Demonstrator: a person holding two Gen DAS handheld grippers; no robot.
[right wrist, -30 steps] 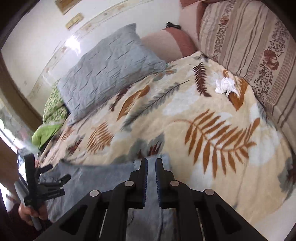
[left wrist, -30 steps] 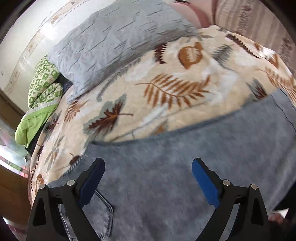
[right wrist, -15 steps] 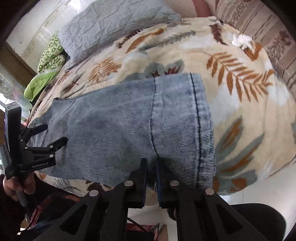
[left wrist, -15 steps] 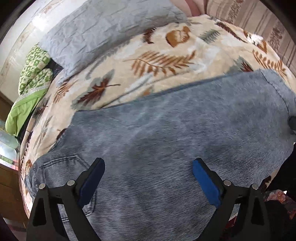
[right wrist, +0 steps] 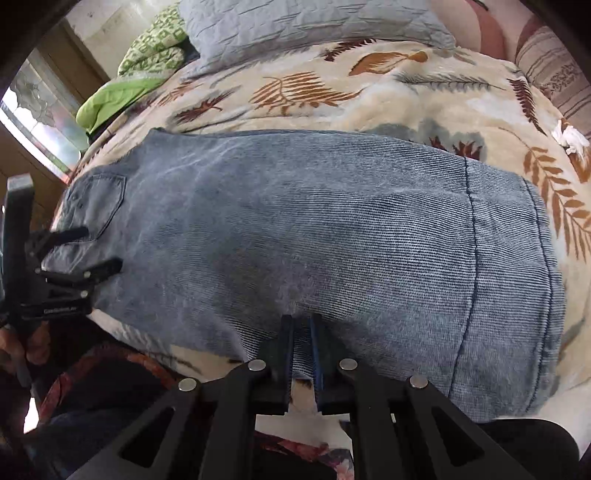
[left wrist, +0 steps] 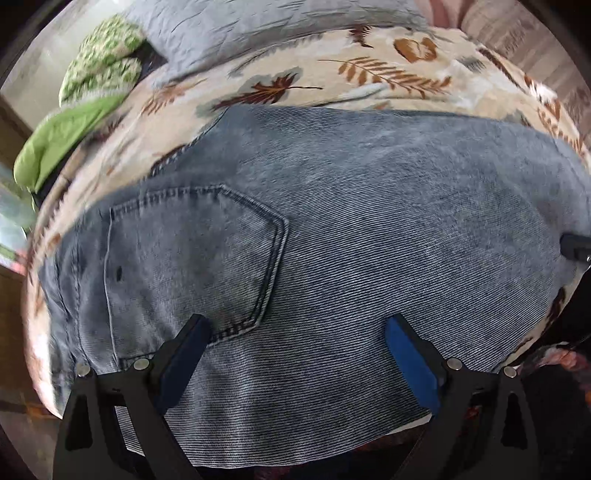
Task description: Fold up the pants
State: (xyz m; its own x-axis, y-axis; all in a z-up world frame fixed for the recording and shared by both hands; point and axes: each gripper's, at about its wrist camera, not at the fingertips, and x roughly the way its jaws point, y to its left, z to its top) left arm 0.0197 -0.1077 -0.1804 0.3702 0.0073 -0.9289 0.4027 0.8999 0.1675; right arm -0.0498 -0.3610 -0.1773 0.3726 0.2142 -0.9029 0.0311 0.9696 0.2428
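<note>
Pants [right wrist: 314,229] of faded blue denim lie flat across the near part of a bed, on a cream blanket [right wrist: 369,99] printed with brown and grey leaves. In the right wrist view they run from a back pocket [right wrist: 99,203] on the left to the hems on the right, and their near edge hangs over the bedside.

Right gripper [right wrist: 301,332]: its jaws are clenched on the near edge of the pants, with a strip of denim showing between the blue pads.

Left gripper [left wrist: 295,328]: its jaws stand wide apart over the seat of the pants, one finger [left wrist: 184,354] just below the pocket, holding nothing. Whether the tips touch the cloth I cannot tell.

A grey pillow [right wrist: 306,26] lies at the head of the bed, with green bedding [right wrist: 129,81] beside it. A crumpled white tissue [right wrist: 570,136] sits on the blanket near the far right edge.
</note>
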